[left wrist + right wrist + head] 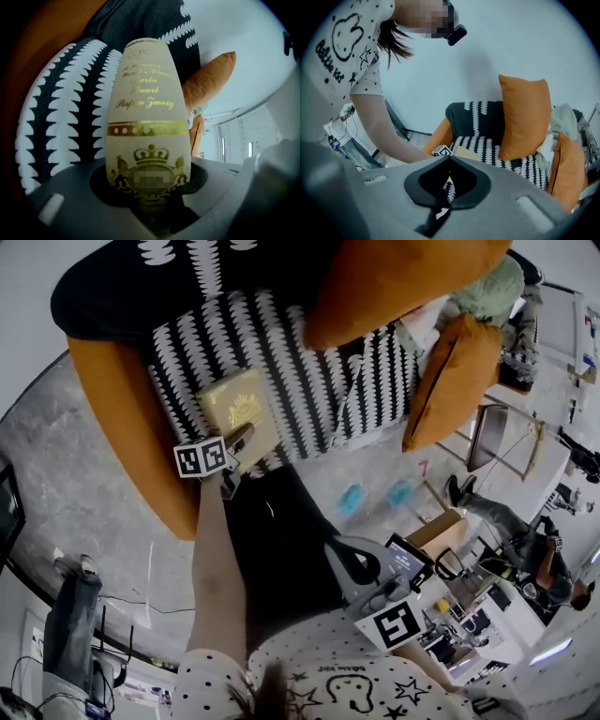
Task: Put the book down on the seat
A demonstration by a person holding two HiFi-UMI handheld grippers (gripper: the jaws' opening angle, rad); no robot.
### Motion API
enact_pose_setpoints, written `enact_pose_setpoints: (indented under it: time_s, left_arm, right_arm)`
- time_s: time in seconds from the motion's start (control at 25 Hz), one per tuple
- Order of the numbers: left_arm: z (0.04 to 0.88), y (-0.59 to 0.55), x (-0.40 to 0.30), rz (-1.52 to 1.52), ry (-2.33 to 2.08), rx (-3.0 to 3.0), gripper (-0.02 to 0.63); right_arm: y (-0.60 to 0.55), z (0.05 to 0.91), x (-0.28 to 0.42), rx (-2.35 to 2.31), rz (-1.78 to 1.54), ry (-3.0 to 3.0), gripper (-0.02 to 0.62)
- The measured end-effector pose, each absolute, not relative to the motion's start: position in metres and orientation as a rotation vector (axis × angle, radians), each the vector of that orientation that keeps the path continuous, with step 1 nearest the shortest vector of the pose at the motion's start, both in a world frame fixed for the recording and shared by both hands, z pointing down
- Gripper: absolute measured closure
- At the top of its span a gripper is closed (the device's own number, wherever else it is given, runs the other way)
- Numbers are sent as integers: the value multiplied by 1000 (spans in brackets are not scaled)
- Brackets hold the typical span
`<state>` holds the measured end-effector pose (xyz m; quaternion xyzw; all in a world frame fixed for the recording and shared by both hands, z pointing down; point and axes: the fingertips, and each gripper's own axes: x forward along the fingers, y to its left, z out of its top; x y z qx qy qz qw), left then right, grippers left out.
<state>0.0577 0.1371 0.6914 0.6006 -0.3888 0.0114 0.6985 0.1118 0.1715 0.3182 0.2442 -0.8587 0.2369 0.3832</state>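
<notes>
Cream, gold-printed book (239, 411) is hanging over the front of the striped armchair seat (309, 362), with the left gripper (240, 444) fingers clamping its lower end. Right gripper (440, 206) is idling off the seat, fingers together, holding nothing.

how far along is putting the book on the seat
Done: the book is picked up and over the striped seat. In hand: the left gripper is clamped on the book's near end, holding it low over the seat's front; whether it touches can't be told. Left: lay it flat and open the jaws. The right gripper is empty.
</notes>
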Motion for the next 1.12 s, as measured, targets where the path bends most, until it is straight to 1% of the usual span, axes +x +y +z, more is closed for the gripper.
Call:
enact_pose_setpoints:
  time_s: [0.12,0.24,0.4,0.68,0.84,0.88,1.12]
  left_arm:
    - [691,134,61,47,-872,1333,367]
    - [694,135,50,137,-938,1339,295]
    - [694,136,30,256,-1026,1346,241]
    - [694,141,22,314,-1108,1315,227]
    - [695,151,15,316,-1131,1288,230]
    - [694,153,12,315,-1138,1278,221]
    - [693,161,16,291,-1167,1256,233]
  right_arm:
    - [169,317,114,619,607,-2192,594]
    - [167,312,110,618,605,-2202,594]
    - [166,312,106,620,610,-2206,594]
    - [164,306,110,605,604,-2228,594]
    - [165,302,108,596,588,-2243,594]
    - [165,301,108,595,586,-2246,594]
    - [169,300,119,585,576,-2257,594]
